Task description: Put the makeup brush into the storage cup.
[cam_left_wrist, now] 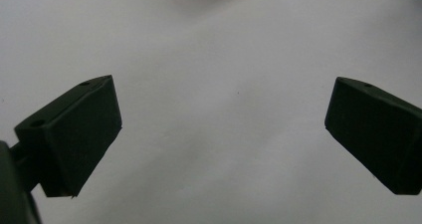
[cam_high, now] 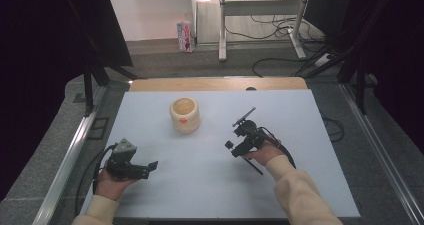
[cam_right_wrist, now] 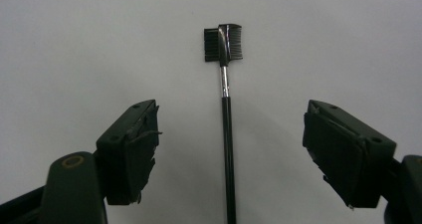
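Observation:
A black brow brush [cam_right_wrist: 227, 109] with a silver ferrule and a comb-and-bristle head lies flat on the white table, head pointing away from me. My right gripper [cam_right_wrist: 231, 122] is open, with one jaw on each side of the handle and neither pad touching it. In the high view, the right gripper [cam_high: 239, 139] sits right of centre over the brush, whose handle end [cam_high: 255, 167] sticks out beneath the hand. My left gripper [cam_high: 149, 166] rests at the lower left, and its jaws [cam_left_wrist: 221, 134] stand wide open over bare table.
A cream cup [cam_high: 184, 115] with an orange mark stands upright at the middle back of the white table top [cam_high: 210, 185]. A wooden strip [cam_high: 215, 83] runs along the far edge. Metal rails flank both sides.

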